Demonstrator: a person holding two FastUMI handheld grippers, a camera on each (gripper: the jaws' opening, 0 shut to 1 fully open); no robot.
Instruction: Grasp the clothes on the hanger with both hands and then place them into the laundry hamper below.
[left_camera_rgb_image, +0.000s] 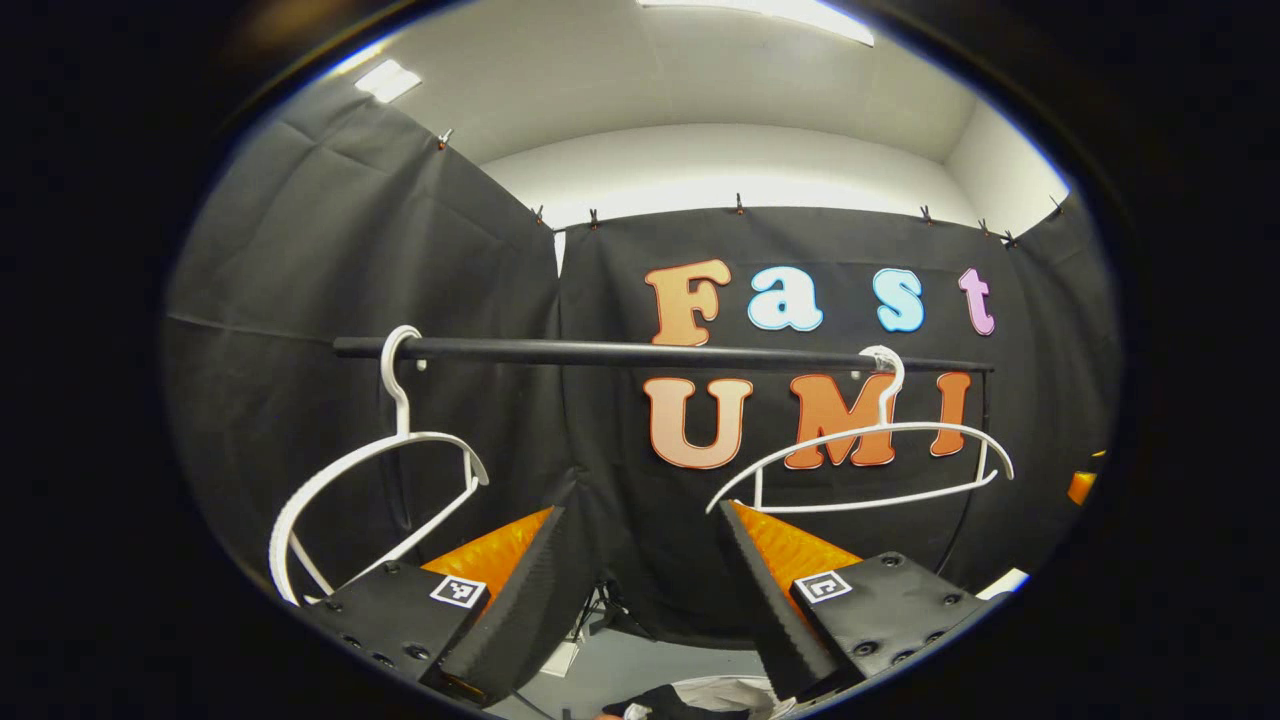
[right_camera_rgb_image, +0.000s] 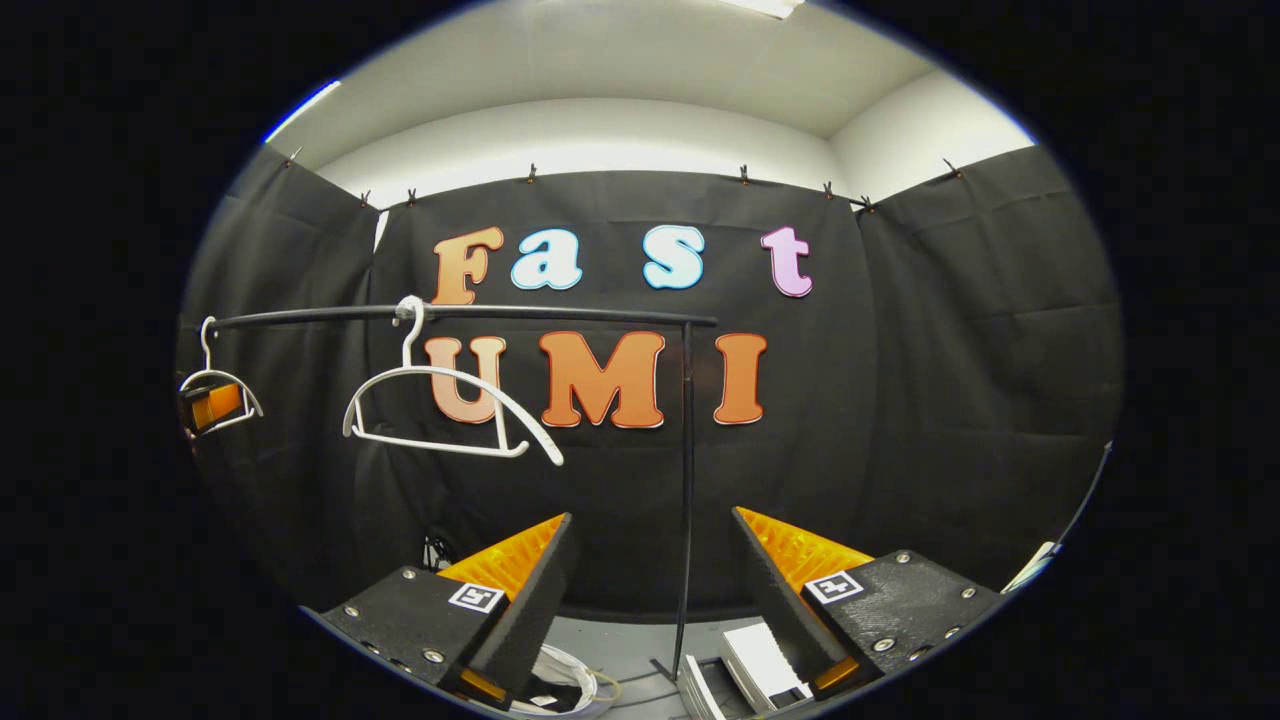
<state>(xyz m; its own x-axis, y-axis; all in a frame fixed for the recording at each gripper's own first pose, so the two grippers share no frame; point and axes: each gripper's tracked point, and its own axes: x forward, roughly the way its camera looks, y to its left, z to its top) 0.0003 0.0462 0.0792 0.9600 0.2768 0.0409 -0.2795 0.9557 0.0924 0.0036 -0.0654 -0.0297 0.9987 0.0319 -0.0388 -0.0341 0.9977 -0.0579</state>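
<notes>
Saw the black cloth wall (left_camera_rgb_image: 400, 300) of the booth behind everything, with a white ceiling above it. Saw a black rail (left_camera_rgb_image: 640, 352) running level across the left gripper view, in front of that wall. In the right gripper view, found the same rail ending on a thin black upright post (right_camera_rgb_image: 687, 470) going down to the grey floor.

Found the left gripper (left_camera_rgb_image: 640, 508) pointed toward the rail from lower down, fingers spread wide, with nothing between them and touching nothing. Found the right gripper (right_camera_rgb_image: 651, 514) the same way: fingers wide apart, gripping nothing, with the post standing in the gap farther off.

Counted two white hangers on the rail, both bare. Saw the near hanger (left_camera_rgb_image: 401, 405) hooked at the left end of the rail, turned almost edge-on and tilted, its lower end just beside the left finger of the left gripper in the picture. Saw the far hanger (left_camera_rgb_image: 860, 432) hooked near the right end, facing the camera, well apart from the first one.

Noticed a dark cloth (left_camera_rgb_image: 665, 702) with a white piece (left_camera_rgb_image: 735, 690) beside it, very low at the bottom edge of the left gripper view, below the rail and between the fingers. Took it for the clothes; could not tell the hamper around it.

Noticed, on the floor in the right gripper view, a coiled white cord (right_camera_rgb_image: 570, 680) and some flat white boxes (right_camera_rgb_image: 760, 655) near the foot of the post.
</notes>
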